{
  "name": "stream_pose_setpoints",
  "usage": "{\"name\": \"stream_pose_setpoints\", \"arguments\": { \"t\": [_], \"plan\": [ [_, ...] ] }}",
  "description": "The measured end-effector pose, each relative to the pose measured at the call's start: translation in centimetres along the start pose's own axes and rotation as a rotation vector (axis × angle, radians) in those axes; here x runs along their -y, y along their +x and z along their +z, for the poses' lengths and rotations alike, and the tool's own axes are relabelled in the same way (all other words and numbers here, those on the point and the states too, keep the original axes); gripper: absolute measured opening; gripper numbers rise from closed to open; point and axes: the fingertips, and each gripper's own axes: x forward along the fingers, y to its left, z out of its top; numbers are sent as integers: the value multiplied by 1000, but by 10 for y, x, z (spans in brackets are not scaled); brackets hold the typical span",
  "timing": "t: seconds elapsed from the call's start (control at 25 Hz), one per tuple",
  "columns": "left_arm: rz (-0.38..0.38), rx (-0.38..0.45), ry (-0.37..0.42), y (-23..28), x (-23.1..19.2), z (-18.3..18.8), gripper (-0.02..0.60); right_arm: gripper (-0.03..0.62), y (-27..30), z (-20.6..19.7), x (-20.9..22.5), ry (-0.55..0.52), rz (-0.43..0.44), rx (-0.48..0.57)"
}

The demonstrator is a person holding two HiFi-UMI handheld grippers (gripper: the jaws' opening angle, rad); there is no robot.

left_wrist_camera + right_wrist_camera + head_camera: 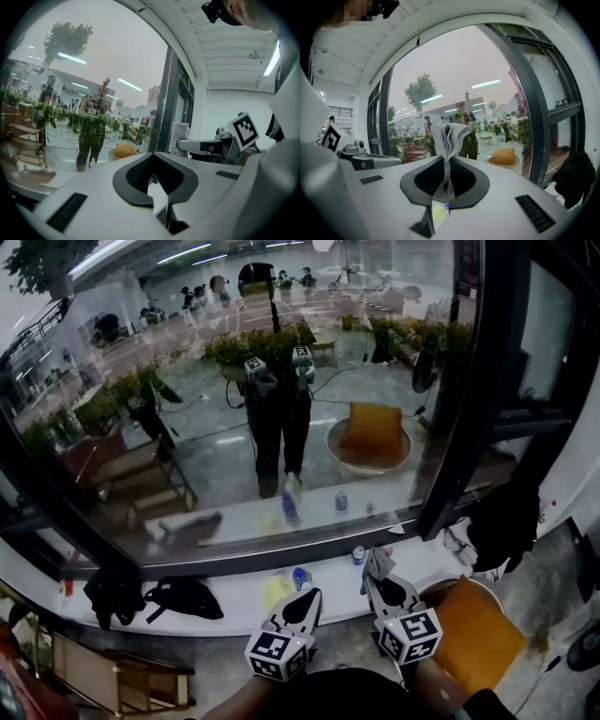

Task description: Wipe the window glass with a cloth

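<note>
At the lower centre of the frame, the cloth (378, 563) is clamped between the closed jaws of the right gripper (380, 579), standing along them toward the window glass (234, 409) directly above. The left gripper (302, 601), beside it, is closed on nothing.

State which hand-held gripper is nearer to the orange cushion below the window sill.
Right. The right hand-held gripper, clamping the grey cloth, sits just left of the orange cushion. The left hand-held gripper is farther left, beyond the right one.
</note>
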Motion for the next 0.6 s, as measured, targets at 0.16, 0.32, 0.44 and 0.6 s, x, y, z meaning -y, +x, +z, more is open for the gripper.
{"name": "stream_pose_setpoints", "arguments": {
  "t": [0.16,0.32,0.44,0.6],
  "plan": [
    [-1,-1,17,4,4,1,8,46,-2,1,-3,-9,13,0],
    [4,2,19,4,5,2,8,46,-3,-2,-3,-11,19,-7],
    [8,-3,48,5,5,-1,8,46,-4,0,-3,-14,16,-2],
    [13,-12,73,6,3,-4,8,46,-3,-3,-1,-5,12,-8]
  ]
}}
